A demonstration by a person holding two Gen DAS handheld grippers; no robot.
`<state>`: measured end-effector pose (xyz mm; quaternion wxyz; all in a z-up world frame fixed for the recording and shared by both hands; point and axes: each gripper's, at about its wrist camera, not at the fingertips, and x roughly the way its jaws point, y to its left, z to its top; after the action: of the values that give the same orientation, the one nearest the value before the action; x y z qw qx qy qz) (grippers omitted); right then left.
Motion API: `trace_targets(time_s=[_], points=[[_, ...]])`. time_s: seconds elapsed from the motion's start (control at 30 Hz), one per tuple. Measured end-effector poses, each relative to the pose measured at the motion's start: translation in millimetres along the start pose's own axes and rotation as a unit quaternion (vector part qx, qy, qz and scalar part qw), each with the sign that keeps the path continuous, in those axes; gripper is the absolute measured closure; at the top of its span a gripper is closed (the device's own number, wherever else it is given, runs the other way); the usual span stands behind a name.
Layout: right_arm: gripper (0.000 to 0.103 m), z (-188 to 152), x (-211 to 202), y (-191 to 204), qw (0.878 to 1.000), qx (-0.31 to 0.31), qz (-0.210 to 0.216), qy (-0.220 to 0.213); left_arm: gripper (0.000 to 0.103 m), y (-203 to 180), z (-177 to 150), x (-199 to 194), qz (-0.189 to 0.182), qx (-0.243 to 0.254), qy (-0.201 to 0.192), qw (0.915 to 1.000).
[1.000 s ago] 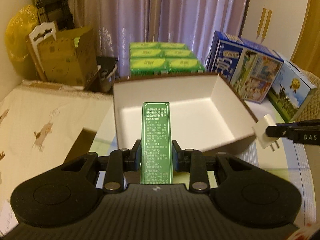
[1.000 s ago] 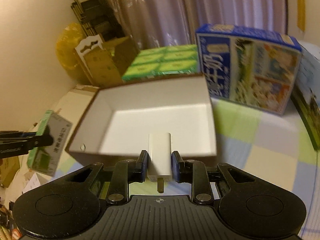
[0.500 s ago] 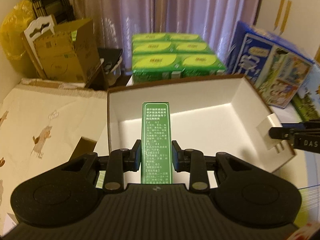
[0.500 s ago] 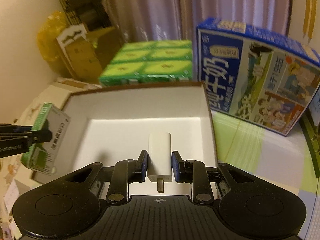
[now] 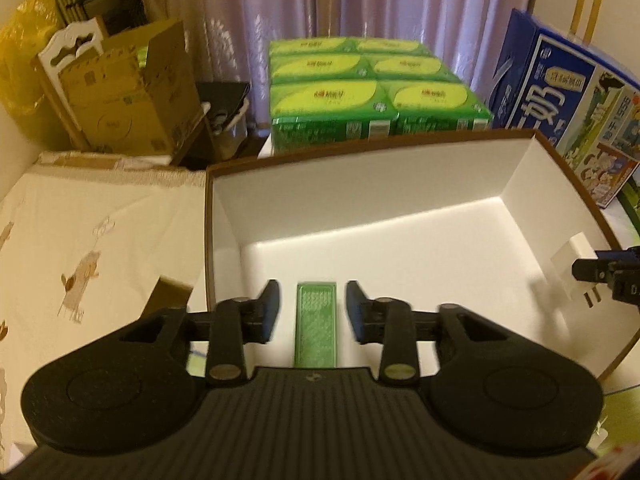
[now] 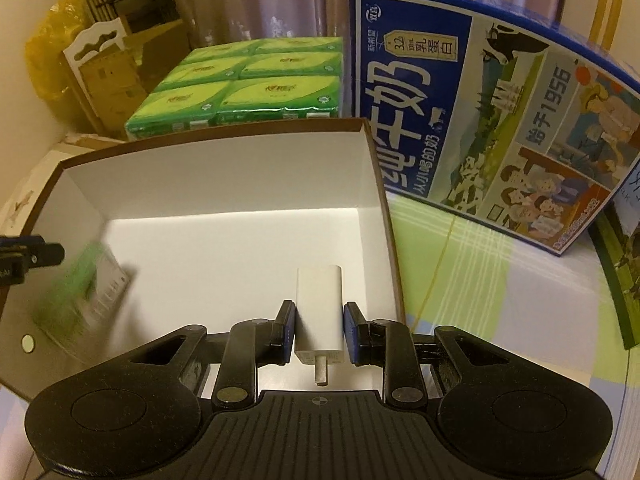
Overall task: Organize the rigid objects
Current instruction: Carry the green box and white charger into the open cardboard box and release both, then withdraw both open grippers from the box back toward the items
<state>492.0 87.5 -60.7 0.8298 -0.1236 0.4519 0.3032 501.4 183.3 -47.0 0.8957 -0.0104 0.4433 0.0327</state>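
Green carton sat loose between the left gripper jaws, which had just been opening to drop it near the white box's near-left corner. Right gripper was clamped on the white charger over the near-right corner, probably next in.

A home: curtains, milk carton, tissue packs.

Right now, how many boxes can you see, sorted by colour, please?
Green medicine box: 1
White open box, brown rim: 1
Blue milk cartons: 1 clear; a second at the right edge is mostly cut off
Brown cardboard box: 1
Green tissue packs, one bundle: 6 on top
Total: 10 clear
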Motion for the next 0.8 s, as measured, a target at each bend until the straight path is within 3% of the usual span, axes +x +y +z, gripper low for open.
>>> trace_targets(time_s=[0.23,0.47,0.8], points=[[0.081,3,-1,0,1.000,0.000,0.008,-0.021,0.064,2,4,-2,-0.012,0.000,0.004,0.9999],[0.068,6,-18,-1,0.999,-0.006,0.018,-0.033,0.064,6,-1,-9,-0.021,0.000,0.011,0.9997],[0.064,-6,-39,-3,0.999,0.001,0.018,-0.038,0.063,5,-7,-26,-0.032,0.004,0.009,0.9995]])
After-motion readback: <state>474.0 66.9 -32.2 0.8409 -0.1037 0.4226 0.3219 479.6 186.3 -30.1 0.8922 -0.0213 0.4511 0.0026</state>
